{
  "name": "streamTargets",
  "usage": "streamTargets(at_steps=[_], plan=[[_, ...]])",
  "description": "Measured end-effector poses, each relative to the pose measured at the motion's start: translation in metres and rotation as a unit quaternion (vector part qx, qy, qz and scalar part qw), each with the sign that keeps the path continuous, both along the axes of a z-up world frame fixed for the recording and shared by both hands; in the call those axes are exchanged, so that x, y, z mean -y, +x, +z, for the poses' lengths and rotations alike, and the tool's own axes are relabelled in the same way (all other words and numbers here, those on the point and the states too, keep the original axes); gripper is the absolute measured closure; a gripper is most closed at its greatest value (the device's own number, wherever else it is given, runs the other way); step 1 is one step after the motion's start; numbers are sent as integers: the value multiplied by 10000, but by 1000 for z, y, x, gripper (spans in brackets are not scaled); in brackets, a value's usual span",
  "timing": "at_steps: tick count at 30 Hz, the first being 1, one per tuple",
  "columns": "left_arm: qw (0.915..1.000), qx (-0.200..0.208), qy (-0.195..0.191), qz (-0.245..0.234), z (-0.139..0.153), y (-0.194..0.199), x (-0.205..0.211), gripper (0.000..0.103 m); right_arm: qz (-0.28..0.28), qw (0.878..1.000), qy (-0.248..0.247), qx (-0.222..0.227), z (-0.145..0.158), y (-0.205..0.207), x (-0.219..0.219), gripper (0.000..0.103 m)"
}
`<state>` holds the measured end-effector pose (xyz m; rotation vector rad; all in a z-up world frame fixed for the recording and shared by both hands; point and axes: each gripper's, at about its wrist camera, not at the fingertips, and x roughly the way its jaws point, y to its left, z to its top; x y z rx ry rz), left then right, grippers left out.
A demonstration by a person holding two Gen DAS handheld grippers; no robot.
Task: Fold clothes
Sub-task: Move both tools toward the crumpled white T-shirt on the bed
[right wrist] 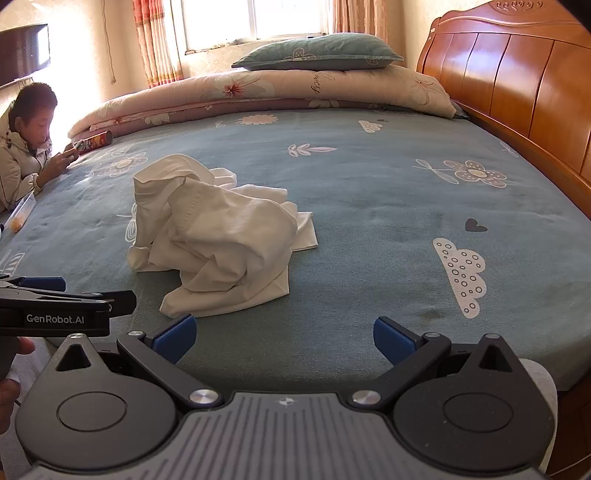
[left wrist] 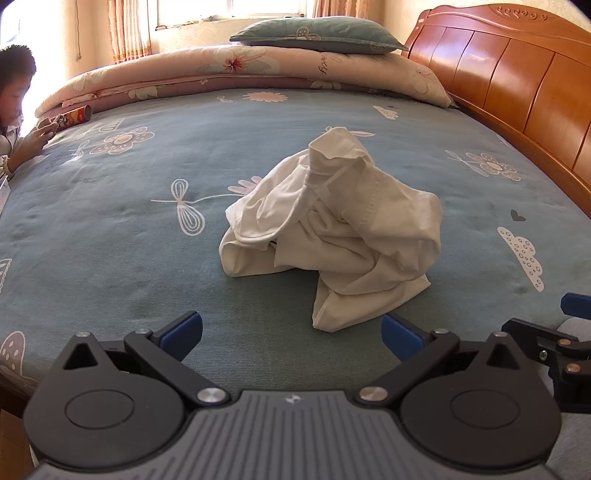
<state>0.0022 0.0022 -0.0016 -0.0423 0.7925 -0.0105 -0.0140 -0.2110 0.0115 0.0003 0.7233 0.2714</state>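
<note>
A crumpled white garment (left wrist: 332, 229) lies in a heap on the blue-green bedsheet (left wrist: 147, 258); it also shows in the right wrist view (right wrist: 218, 240), left of centre. My left gripper (left wrist: 291, 338) is open and empty, just short of the heap's near edge. My right gripper (right wrist: 284, 339) is open and empty, to the right of and a little behind the heap. The left gripper (right wrist: 55, 295) shows at the left edge of the right wrist view. The right gripper's parts (left wrist: 554, 339) show at the right edge of the left wrist view.
A folded floral quilt (left wrist: 240, 74) with a green pillow (left wrist: 317, 35) lies along the far side. A wooden headboard (left wrist: 517, 85) runs along the right. A child (right wrist: 29, 147) leans on the bed's left edge beside a snack can (right wrist: 98, 140).
</note>
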Motion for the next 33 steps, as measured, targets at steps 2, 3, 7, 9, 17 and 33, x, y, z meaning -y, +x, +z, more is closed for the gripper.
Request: streamTargets(at_steps=[2, 3, 7, 9, 17, 33], plan=[[10000, -11, -36, 14, 0, 1, -1, 0, 14, 10000, 24, 27, 0, 0, 0, 0], [10000, -20, -55, 32, -1, 1, -2, 0, 14, 10000, 37, 41, 1, 0, 1, 0], [9998, -50, -186, 97, -3, 3, -6, 0, 38, 9999, 81, 82, 1, 0, 1, 0], [9997, -50, -234, 105, -3, 3, -8, 1, 43, 9999, 93, 68, 0, 2, 1, 0], [9981, -80, -595, -134, -8, 15, -10, 1, 38, 9997, 163, 156, -7, 10, 5, 0], [9926, -56, -1202, -180, -34, 42, -23, 1, 521, 9934, 696, 744, -22, 31, 14, 0]])
